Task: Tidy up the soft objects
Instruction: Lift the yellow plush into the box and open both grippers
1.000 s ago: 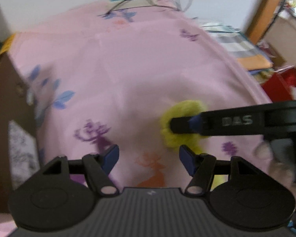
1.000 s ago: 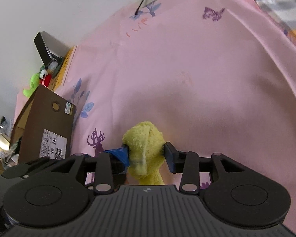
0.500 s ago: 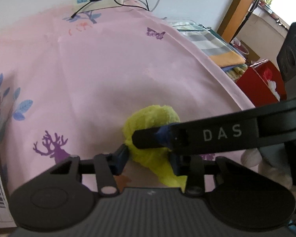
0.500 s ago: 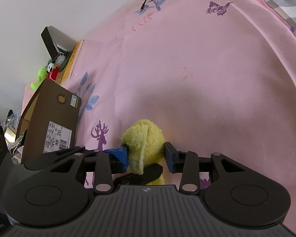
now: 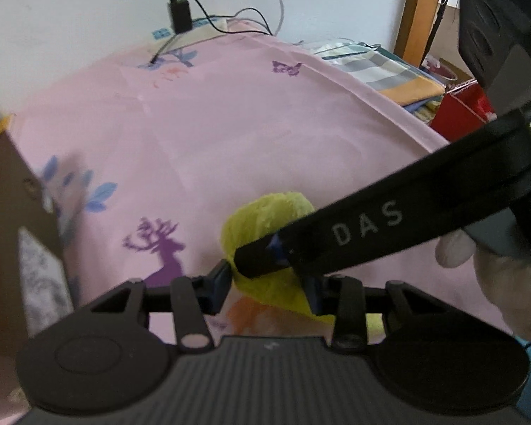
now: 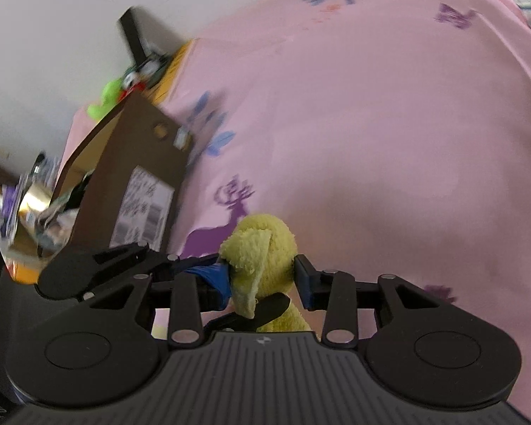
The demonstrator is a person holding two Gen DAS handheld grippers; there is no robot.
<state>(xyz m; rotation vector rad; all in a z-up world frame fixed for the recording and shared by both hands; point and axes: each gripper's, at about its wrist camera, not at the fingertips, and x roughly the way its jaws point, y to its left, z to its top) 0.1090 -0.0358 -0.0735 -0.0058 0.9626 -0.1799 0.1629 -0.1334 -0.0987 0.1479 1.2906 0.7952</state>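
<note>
In the left wrist view the yellow plush toy [image 5: 265, 233] sits over the pink printed bedsheet [image 5: 265, 124], just right of the purple deer print [image 5: 159, 251]; the left gripper [image 5: 267, 288] has both blue pads pressed into the toy's lower part, so it is clamped on it; the right gripper [image 5: 276, 251] reaches in from the right, above the toy, its long black finger crossing the plush, with a hand [image 5: 506, 283] behind it; the brown cardboard box [image 5: 14, 230] stands well left of the toy, at the sheet's edge. In the right wrist view the same yellow plush toy [image 6: 262, 248] fills the gap of the right gripper [image 6: 262, 279], both pads against its fluffy head, so this one grips it too; a finger of the left gripper [image 6: 131, 265] lies just left of the toy, and the cardboard box [image 6: 138, 163], seemingly open-topped, is further left. Judging by this, the step in hand is a two-handed hold or handover of the toy; the next move probably calls for one gripper to let go and the other to carry the toy left toward the box, keeping a firm squeeze since plush compresses and may slip.
</note>
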